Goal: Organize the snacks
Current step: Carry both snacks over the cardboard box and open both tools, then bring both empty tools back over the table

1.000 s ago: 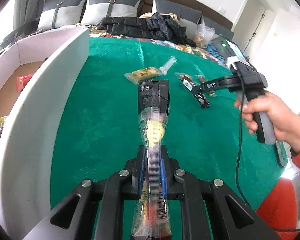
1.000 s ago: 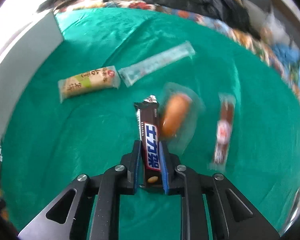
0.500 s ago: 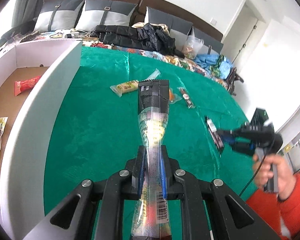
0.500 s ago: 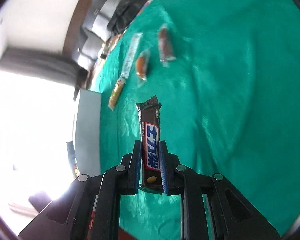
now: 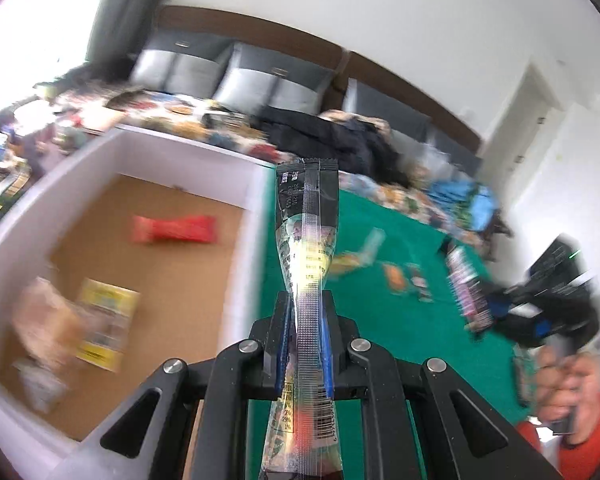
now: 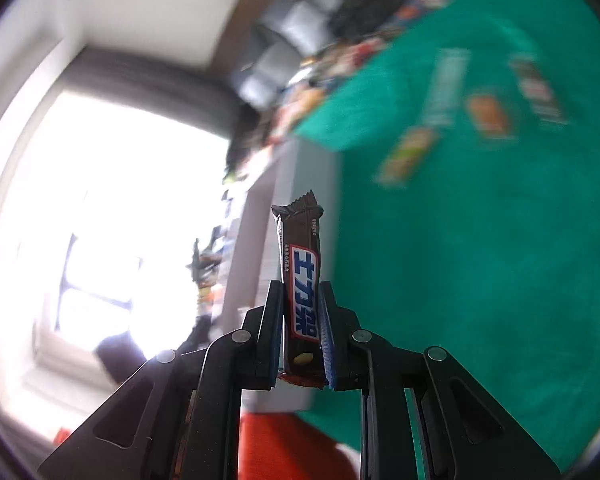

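Both grippers carry a snack each, above the green cloth and beside the white box.

The white-walled box [image 5: 256, 216] with a brown cardboard floor holds a red packet [image 5: 174, 229] and a yellow packet [image 5: 104, 316]; several blurred snacks [image 5: 396, 276] lie loose on the green cloth [image 5: 400, 328]. The left gripper [image 5: 306, 344] has its jaws closed tight on a long glossy plastic packet [image 5: 308, 216]. The right gripper [image 6: 300, 336] has its jaws clamped narrowly on a brown chocolate bar [image 6: 302, 264] with a crimped end.

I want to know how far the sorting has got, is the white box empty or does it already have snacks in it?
Not empty. The white box already holds a red packet, a yellow packet and blurred wrappers beside it.
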A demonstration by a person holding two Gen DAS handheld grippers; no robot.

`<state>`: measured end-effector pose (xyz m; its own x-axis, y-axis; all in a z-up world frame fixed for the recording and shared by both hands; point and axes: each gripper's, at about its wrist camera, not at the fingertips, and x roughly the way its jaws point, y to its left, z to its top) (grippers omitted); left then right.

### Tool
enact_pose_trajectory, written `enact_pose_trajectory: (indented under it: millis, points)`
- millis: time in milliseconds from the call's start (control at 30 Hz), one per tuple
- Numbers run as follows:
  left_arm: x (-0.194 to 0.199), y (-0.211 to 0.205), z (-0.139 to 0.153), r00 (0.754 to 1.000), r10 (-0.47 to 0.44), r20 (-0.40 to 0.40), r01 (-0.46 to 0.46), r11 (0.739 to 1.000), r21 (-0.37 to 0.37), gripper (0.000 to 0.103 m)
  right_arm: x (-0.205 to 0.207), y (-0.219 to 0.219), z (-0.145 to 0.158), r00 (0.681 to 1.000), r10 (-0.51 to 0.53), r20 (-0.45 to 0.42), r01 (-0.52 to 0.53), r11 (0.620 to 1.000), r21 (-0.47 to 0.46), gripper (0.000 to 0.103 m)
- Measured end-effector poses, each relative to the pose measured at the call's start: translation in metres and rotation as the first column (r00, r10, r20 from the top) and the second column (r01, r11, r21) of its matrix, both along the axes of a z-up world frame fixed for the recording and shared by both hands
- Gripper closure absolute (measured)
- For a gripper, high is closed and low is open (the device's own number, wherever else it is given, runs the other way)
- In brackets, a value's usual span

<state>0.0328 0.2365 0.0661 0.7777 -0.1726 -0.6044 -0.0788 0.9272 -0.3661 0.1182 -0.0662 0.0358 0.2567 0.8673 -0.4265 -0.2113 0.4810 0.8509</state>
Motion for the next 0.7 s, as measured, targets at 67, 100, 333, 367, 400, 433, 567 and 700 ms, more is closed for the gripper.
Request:
enact_pose_trajectory:
  millis: [67, 100, 333, 367, 400, 433, 567, 700]
  points:
    - [-0.003, 0.031, -0.002, 0.998, 0.061, -0.028, -0.059, 0.996, 0.06, 0.09, 0.0, 0.054, 0.02, 0.997, 0.069, 0.03, -0.069, 0.997, 0.02, 0.085]
    - [-0.005, 0.044, -0.004, 0.995, 0.087, -0.041, -0.083, 0.993, 0.082, 0.09, 0.0, 0.078, 0.028, 0.994, 0.099, 0.043, -0.1, 0.995, 0.023, 0.085]
    - [-0.019, 0.108, -0.026, 0.97, 0.223, -0.099, -0.195, 0.953, 0.233, 0.089, -0.001, 0.23, 0.055, 0.959, 0.257, 0.123, -0.249, 0.966, -0.075, 0.085]
    - [-0.017, 0.111, -0.033, 0.967, 0.222, -0.122, -0.19, 0.954, 0.231, 0.089, -0.003, 0.244, 0.054, 0.954, 0.273, 0.123, -0.259, 0.958, -0.12, 0.078]
    - [-0.013, 0.115, -0.044, 0.96, 0.23, -0.162, -0.188, 0.954, 0.235, 0.081, -0.003, 0.253, 0.051, 0.956, 0.268, 0.122, -0.244, 0.953, -0.181, 0.073]
    - [-0.01, 0.116, -0.049, 0.955, 0.234, -0.185, -0.188, 0.953, 0.237, 0.073, -0.004, 0.252, 0.048, 0.959, 0.259, 0.117, -0.23, 0.949, -0.217, 0.051]
    - [-0.01, 0.11, -0.062, 0.938, 0.303, -0.168, -0.251, 0.929, 0.271, 0.028, -0.007, 0.218, 0.028, 0.964, 0.222, 0.145, -0.173, 0.94, -0.294, 0.036]
    - [-0.026, 0.09, -0.049, 0.954, 0.281, -0.104, -0.254, 0.943, 0.216, 0.024, -0.006, 0.152, 0.004, 0.939, 0.205, 0.278, -0.047, 0.873, -0.486, 0.032]
